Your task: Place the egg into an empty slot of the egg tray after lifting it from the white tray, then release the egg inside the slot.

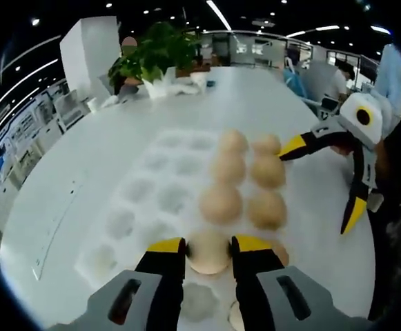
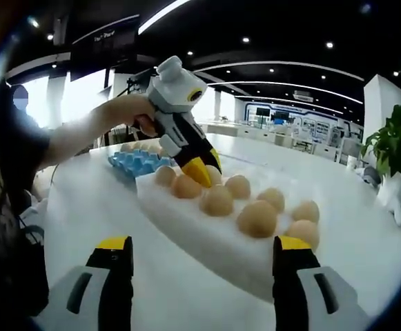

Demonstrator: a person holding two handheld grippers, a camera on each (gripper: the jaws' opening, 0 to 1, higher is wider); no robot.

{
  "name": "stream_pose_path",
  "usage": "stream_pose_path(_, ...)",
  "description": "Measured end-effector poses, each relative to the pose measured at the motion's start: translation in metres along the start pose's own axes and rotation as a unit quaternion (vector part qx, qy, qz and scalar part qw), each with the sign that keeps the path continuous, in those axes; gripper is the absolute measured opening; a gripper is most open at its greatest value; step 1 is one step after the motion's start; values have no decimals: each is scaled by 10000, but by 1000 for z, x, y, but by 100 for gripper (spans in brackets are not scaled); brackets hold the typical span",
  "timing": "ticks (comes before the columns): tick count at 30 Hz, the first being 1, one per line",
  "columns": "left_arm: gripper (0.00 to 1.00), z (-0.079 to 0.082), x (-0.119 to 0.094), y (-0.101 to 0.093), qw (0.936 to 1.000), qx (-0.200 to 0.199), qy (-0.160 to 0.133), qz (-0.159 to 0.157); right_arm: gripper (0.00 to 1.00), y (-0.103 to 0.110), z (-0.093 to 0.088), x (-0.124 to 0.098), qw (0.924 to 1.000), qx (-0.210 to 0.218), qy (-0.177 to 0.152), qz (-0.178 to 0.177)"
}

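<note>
No label or brand can be read. The left gripper (image 1: 208, 246) has its yellow-tipped jaws clamped on a smooth tan egg (image 1: 209, 252) sitting in a round hollow of the matte white tray (image 1: 134, 200), beside other eggs (image 1: 221, 203). The right gripper (image 2: 203, 249) hovers over the glossy white table (image 2: 96, 207), jaws wide apart. Behind, a ridged blue egg tray (image 2: 134, 163) sits near a hand (image 2: 128, 110).
</note>
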State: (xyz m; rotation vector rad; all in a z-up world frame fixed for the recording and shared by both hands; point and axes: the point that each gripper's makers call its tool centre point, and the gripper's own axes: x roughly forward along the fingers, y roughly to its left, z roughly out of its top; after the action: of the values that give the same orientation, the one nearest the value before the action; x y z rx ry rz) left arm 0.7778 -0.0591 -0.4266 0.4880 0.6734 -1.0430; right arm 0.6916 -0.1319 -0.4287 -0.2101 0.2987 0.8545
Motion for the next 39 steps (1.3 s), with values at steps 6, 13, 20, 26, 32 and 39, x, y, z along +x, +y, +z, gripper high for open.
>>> stream_pose_path(6,26,7,-3,9,9999,-50,-162,34,86,-1,4,-1,9999,119,-40,48)
stream_pose_path(13,26,13,-12,16,9995,-96,-288,112,86,1,13,-1,9998,85,-150,97)
stream_pose_path(20,26,11,-24,21,9989,-123,-392,222,86,1,16,0,9998,63,-183,105)
stream_pose_path(26,26,5,-41,26,9973,-236,-592,360,86,3,18,1,9997,61,-188,122)
stream_pose_path(32,26,2,-57,23,9956,-309,-729,495,86,4,19,2,9997,58,-203,136)
stream_pose_path(39,26,-4,-80,15,9924,-389,-939,688,86,3,20,3,9997,53,-227,124)
